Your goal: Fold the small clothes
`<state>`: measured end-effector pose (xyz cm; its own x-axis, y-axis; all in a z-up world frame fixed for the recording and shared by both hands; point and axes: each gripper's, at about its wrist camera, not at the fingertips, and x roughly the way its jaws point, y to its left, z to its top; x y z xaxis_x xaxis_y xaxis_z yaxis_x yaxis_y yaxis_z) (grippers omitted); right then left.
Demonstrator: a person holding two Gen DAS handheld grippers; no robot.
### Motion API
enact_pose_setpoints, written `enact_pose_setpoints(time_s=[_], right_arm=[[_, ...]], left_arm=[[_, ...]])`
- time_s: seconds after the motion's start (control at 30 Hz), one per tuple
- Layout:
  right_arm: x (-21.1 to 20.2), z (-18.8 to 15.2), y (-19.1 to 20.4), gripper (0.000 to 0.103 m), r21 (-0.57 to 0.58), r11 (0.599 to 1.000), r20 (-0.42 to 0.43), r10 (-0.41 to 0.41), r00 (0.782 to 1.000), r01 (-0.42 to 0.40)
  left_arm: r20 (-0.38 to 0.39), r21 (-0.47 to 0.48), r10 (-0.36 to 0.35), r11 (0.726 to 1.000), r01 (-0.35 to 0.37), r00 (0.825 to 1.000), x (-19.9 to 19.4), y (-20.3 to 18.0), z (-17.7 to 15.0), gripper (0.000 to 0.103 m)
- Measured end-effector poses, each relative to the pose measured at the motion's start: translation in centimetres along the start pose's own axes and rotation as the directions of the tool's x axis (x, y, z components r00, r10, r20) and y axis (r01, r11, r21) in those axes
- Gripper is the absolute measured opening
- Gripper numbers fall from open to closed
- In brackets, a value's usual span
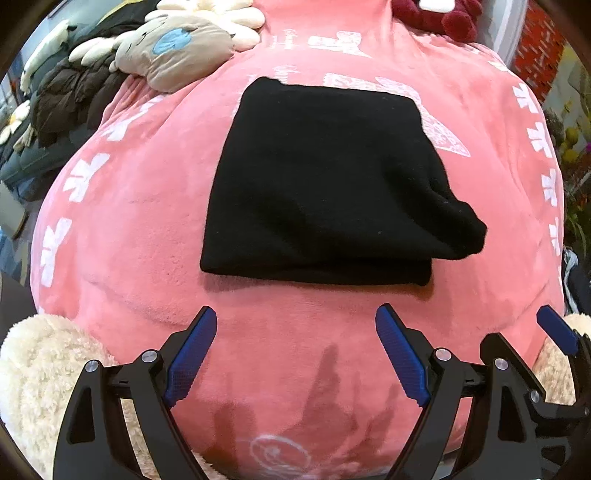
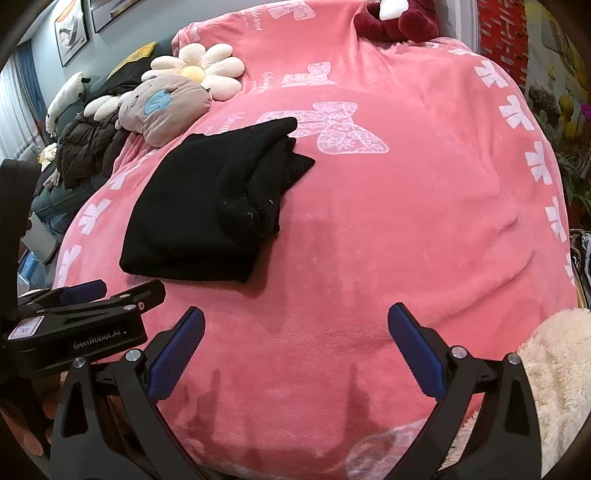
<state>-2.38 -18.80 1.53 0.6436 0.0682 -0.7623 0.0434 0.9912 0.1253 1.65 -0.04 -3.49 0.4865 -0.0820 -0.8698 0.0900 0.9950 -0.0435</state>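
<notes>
Black folded garment (image 1: pixel 325 184) lies on the pink blanket (image 1: pixel 147 221); both hand-held grippers, left (image 1: pixel 295 325) and right (image 2: pixel 295 325), gape wide and empty; its loose right-hand bulge may unroll if snagged.

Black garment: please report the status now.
Left tongs open, empty. Right tongs open, empty. Black garment folded on pink blanket. Nothing in the way.

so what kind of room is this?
Likely a bedroom or living room at home: pink fleece blanket spread over a soft surface, plush toys like the daisy cushion, framed pictures on the wall.
</notes>
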Motion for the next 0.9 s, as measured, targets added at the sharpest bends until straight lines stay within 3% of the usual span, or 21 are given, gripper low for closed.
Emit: enact_pose_setpoints(time_s=[0.9], right_arm=[[-0.33,0.11,-0.09,0.097,-0.01,1.0,0.003,-0.014,1.0,0.014]], left_arm=[[-0.018,0.018,0.032,0.999,-0.032,0.999,0.18,-0.6,-0.32,0.079]])
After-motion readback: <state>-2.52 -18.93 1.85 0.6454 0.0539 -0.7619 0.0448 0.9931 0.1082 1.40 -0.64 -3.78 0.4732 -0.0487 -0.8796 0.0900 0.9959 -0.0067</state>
